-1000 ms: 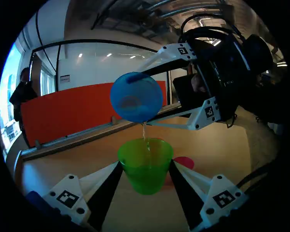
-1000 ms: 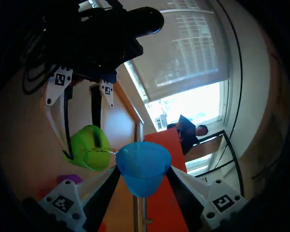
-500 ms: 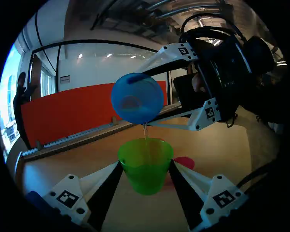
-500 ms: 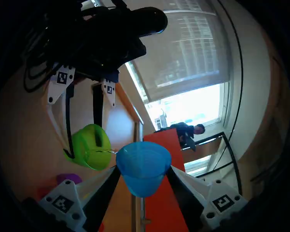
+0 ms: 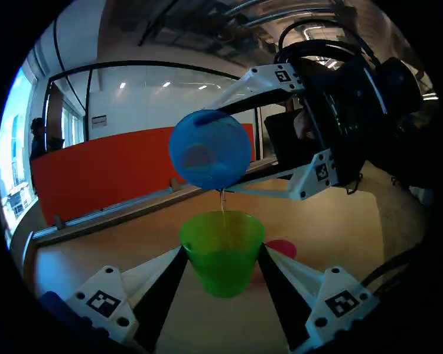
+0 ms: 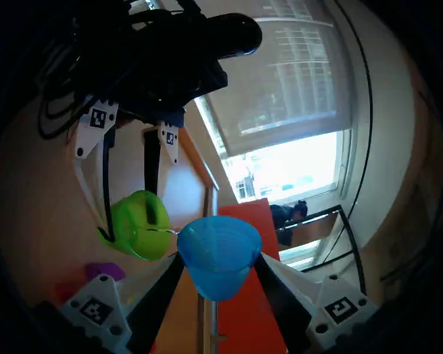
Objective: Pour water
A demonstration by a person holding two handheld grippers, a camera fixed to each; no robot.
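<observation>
In the left gripper view, a person (image 5: pixel 37 137) stands far off at the left by a window. An orange panel (image 5: pixel 103 171) runs rightward behind the table (image 5: pixel 103 253), and a rail (image 5: pixel 115 209) lies along the table's far edge. The tabletop left of the cups is bare wood right up to that rail.

In the middle, the left gripper (image 5: pixel 222 251) pinches the green cup (image 5: pixel 222 268), one finger pressed on each side, with the cup upright. Directly above it the right gripper (image 5: pixel 221 150) clamps the blue cup (image 5: pixel 208 149), tipped on its side with its lip over the green rim. The two cups are apart, and one thin thread of water (image 5: pixel 222 200) joins them. Just right of the green cup a red disc (image 5: pixel 285 246) lies on the table, and beyond it the wood is open.

In the right gripper view, a purple thing (image 6: pixel 103 270) lies on the table below the green cup.

Count: two grippers, two cups (one green, one blue), one red disc, one purple thing.
</observation>
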